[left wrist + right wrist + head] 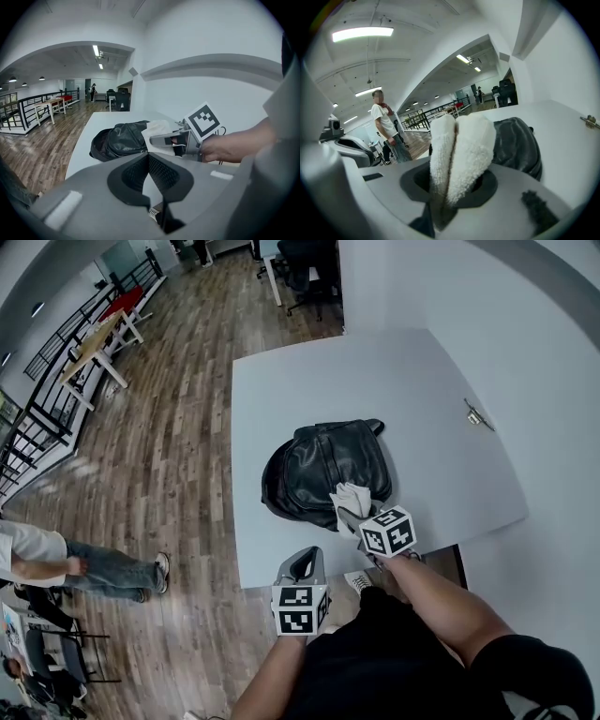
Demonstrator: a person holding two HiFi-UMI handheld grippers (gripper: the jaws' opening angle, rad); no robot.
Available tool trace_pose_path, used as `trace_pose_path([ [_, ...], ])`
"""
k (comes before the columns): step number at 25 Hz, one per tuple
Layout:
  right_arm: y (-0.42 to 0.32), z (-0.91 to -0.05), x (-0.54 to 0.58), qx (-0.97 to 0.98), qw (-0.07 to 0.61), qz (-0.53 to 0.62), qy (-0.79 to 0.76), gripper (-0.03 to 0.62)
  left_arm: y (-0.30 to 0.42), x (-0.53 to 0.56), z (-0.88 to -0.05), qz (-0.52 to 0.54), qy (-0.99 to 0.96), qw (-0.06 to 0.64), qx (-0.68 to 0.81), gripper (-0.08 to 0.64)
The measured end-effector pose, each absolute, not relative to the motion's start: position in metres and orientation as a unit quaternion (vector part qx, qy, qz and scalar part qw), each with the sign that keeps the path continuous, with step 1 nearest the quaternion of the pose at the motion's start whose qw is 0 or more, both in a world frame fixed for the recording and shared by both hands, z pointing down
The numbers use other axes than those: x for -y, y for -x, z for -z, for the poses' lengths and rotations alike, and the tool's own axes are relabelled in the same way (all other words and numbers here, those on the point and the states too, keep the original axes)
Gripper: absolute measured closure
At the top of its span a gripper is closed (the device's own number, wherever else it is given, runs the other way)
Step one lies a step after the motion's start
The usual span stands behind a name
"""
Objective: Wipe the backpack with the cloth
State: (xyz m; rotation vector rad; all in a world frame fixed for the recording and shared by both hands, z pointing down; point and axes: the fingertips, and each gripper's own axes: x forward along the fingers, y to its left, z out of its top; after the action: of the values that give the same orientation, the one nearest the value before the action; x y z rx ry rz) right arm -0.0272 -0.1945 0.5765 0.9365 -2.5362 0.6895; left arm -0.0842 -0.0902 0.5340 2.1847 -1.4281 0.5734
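Observation:
A black leather backpack lies on the white table, near its front edge. My right gripper is shut on a white fluffy cloth, which rests against the near right side of the backpack. In the right gripper view the folded cloth sticks up out of the jaws and hides their tips, with the backpack just behind it. My left gripper hovers at the table's front edge, apart from the backpack, jaws together with nothing between them. In the left gripper view, the right gripper holds the cloth beside the backpack.
A small metal item lies at the table's right side by the white wall. A person stands on the wooden floor to the left. Railings and desks are farther off at the upper left.

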Motion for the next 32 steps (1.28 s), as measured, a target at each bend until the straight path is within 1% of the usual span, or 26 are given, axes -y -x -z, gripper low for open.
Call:
trace_pose_path([
  [16,-0.05,-0.573,0.211,0.868,0.169,-0.238,-0.401,0.503,0.054,0.096,-0.531,-0.213,-0.815,0.225,0.49,0.552],
  [26,-0.096,-0.566,0.215,0.846,0.167,-0.227,-0.453,0.503,0.056,0.089,-0.524,-0.207,-0.82,0.213,0.489,0.552],
  [32,-0.105,-0.556,0.207,0.84,0.167,-0.212,-0.471,0.503,0.064,0.076,-0.518,-0.2,-0.822,0.208,0.491,0.552],
])
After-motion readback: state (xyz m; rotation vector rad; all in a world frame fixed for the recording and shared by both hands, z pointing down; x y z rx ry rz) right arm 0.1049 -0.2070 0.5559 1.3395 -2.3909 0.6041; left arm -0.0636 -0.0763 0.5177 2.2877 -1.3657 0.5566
